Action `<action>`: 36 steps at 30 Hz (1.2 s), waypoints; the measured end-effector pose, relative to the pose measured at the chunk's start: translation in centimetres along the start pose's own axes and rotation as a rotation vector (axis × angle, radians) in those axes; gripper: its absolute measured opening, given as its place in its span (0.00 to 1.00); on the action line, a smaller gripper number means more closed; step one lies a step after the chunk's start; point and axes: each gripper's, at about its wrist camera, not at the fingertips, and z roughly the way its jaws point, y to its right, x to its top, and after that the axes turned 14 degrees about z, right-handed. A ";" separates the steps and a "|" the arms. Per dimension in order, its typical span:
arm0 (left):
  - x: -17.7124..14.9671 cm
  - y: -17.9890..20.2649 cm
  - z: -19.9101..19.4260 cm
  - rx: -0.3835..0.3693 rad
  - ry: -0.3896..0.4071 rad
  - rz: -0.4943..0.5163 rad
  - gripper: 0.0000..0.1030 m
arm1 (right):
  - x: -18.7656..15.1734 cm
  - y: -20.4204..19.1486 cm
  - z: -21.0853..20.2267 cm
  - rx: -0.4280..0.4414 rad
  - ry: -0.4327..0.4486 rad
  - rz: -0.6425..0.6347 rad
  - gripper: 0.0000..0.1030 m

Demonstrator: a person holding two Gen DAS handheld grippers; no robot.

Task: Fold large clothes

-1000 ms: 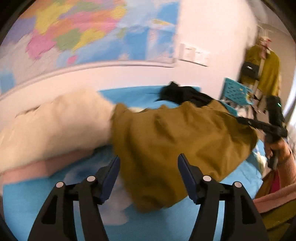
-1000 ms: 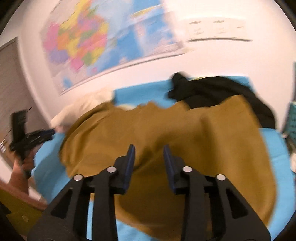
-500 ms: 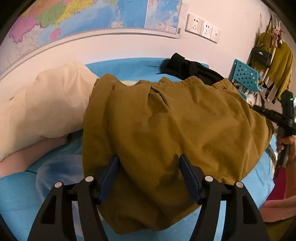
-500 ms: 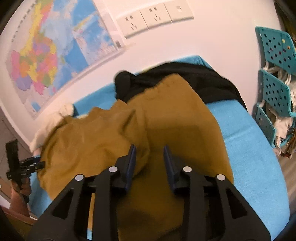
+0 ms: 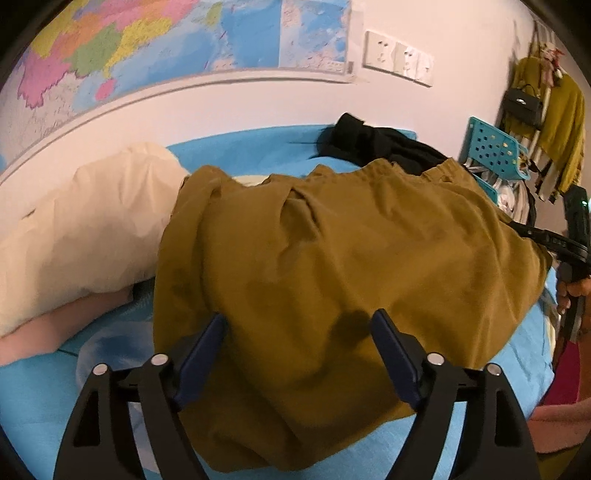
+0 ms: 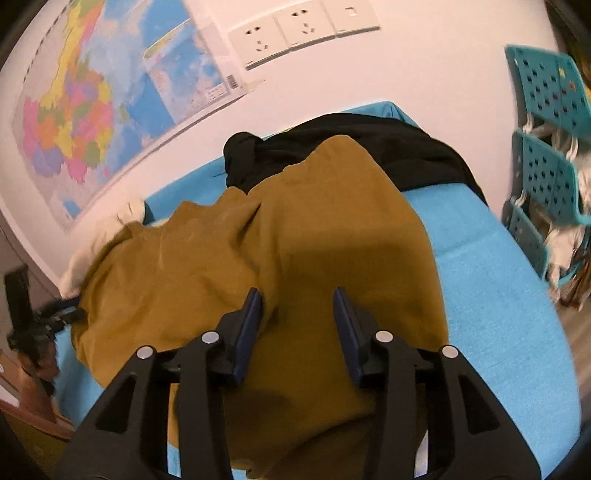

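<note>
A large mustard-brown garment (image 5: 332, 258) lies rumpled and spread over the blue bed (image 5: 243, 147); it also shows in the right wrist view (image 6: 295, 258). My left gripper (image 5: 297, 325) is open and empty, its fingers just above the garment's near edge. My right gripper (image 6: 297, 306) is open and empty above the garment's other side. The right gripper shows at the right edge of the left wrist view (image 5: 554, 243). The left gripper shows at the left edge of the right wrist view (image 6: 59, 314).
A black garment (image 5: 373, 144) lies at the far end of the bed against the wall, partly under the brown one. A cream pillow (image 5: 81, 221) lies at the left. Teal plastic shelves (image 6: 546, 155) stand beside the bed. A map (image 5: 147, 48) and sockets (image 6: 295, 29) are on the wall.
The right gripper's jaws have opened wider. Both grippers swung over the garment and settled; the garment now lies spread and still.
</note>
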 end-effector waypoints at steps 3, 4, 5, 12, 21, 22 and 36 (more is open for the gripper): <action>-0.3 -0.6 0.6 0.007 -0.018 -0.034 0.79 | 0.0 -0.9 -0.8 -0.036 0.032 -0.038 0.45; -0.4 -0.7 0.6 0.004 -0.017 -0.042 0.79 | 0.2 -1.1 -1.4 -0.021 0.046 -0.040 0.47; -0.3 -0.9 0.6 -0.005 -0.011 -0.048 0.79 | 0.3 -1.1 -1.7 -0.013 0.057 -0.041 0.47; 0.0 -2.1 2.0 -0.008 -0.031 -0.088 0.80 | 1.9 2.0 0.4 -0.092 -0.002 0.029 0.36; -0.9 -2.2 -1.6 -0.056 0.042 -0.130 0.80 | -2.9 -11.3 -3.8 0.107 0.025 -0.436 0.74; -1.2 -2.1 -2.1 -0.064 0.048 -0.137 0.80 | -4.2 -13.3 -3.5 0.139 -0.010 -0.514 0.76; -6.5 0.6 -5.2 -0.331 0.044 -0.189 0.82 | -16.8 -20.6 3.7 -0.065 -0.036 -1.155 0.63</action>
